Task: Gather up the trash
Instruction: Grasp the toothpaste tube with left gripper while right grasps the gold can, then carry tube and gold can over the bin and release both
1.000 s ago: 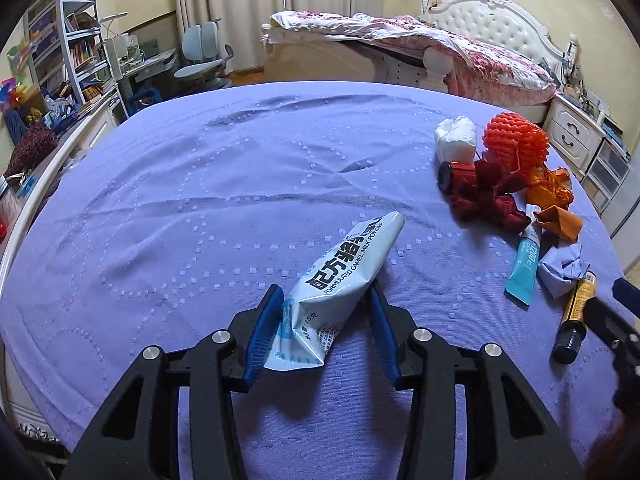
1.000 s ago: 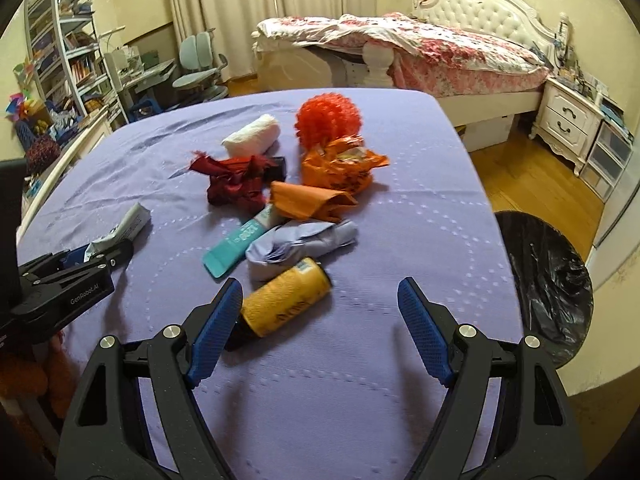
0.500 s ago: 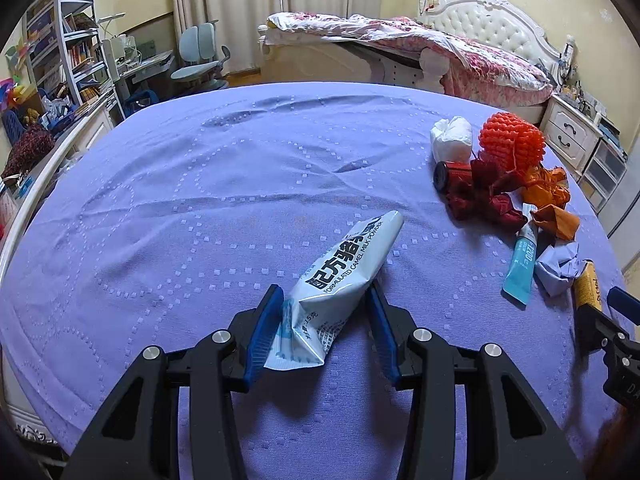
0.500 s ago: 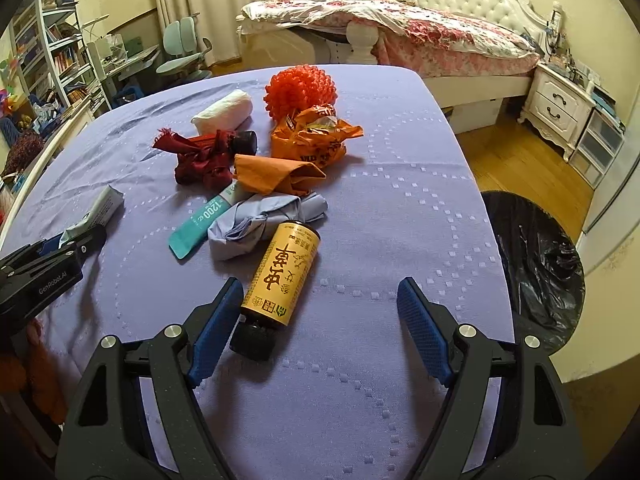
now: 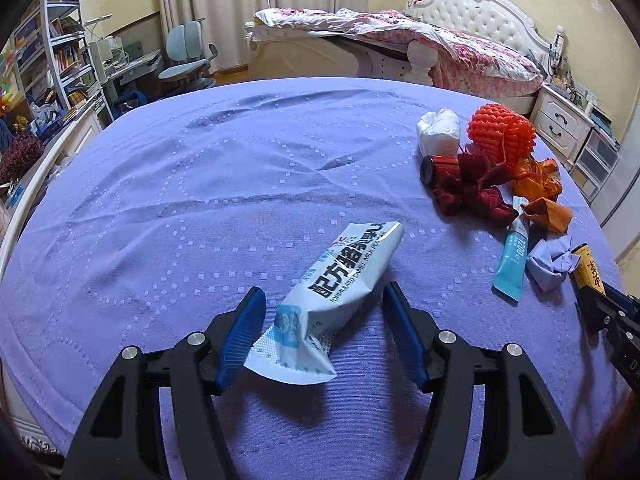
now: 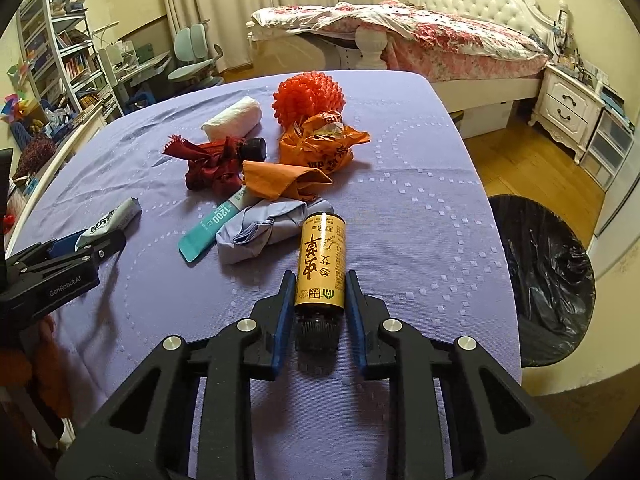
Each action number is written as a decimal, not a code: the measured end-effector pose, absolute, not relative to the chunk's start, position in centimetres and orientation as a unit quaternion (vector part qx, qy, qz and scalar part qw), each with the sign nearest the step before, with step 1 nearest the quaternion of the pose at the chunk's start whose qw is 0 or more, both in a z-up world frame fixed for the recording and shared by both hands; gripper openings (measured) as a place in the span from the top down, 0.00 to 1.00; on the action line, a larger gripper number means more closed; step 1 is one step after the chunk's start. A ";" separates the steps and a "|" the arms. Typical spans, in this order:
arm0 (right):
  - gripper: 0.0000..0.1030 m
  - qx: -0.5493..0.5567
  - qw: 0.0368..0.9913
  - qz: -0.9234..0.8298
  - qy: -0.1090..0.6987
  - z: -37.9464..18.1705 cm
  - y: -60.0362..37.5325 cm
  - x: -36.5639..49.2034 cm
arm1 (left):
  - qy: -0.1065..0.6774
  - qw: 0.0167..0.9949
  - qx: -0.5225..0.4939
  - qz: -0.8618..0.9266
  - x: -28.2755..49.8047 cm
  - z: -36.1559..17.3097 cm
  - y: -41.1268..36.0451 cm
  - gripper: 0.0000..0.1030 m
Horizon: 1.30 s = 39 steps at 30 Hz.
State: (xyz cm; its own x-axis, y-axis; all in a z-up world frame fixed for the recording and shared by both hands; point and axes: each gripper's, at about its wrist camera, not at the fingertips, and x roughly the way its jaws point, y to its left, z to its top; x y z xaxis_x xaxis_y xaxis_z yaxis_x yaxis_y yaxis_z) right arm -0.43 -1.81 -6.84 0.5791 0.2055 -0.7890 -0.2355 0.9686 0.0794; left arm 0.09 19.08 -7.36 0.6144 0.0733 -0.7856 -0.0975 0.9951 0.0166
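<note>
my right gripper [image 6: 316, 316] just closed on the yellow cylindrical bottle w/ black cap [image 6: 321, 266], pinching it near the cap end, still lying on the purple quilted cloth [image 6: 420, 208]. left gripper [image 5: 324, 334] just opened up, pads off the pale blue foil milk powder sachet [image 5: 336, 286] lying between them. rest of the pile untouched: teal tube [image 6: 212, 222], orange wrappers [image 6: 316, 148], red crumpled stuff [image 6: 212, 164], white wad [image 6: 234, 120], orange foam net [image 6: 308, 96]. black-lined bin [image 6: 548, 276] is by the table, nothing visibly in it yet, so barely started imo.

Right gripper [image 6: 316, 312]: just closed on yellow bottle [image 6: 321, 266]
Trash pile [image 6: 276, 168]: left lying on desk [image 6: 420, 208]
</note>
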 end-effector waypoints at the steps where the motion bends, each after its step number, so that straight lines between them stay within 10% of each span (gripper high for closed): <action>1: 0.77 -0.016 0.888 0.126 0.441 -6.9 -1.9 -0.5 | 0.436 0.899 -0.011 0.046 0.1 -7.4 18.9 0.39; 7: 0.77 -0.006 0.888 0.134 0.440 -6.8 -2.3 -0.5 | 0.428 0.903 0.008 0.037 -0.2 -7.3 18.1 0.63; 39: 0.77 0.014 0.932 0.085 0.353 -1.5 -9.5 -1.5 | 0.362 0.929 -0.021 -0.073 -0.6 -2.5 7.6 0.67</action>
State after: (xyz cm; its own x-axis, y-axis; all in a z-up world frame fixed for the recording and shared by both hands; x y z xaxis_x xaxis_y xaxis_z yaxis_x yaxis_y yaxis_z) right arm -1.55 -9.47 -1.48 0.7365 0.1673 -0.6555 -0.1477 0.9853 0.0856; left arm -0.59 7.62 -2.46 0.7279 -0.1506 -0.6690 0.1203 0.9885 -0.0915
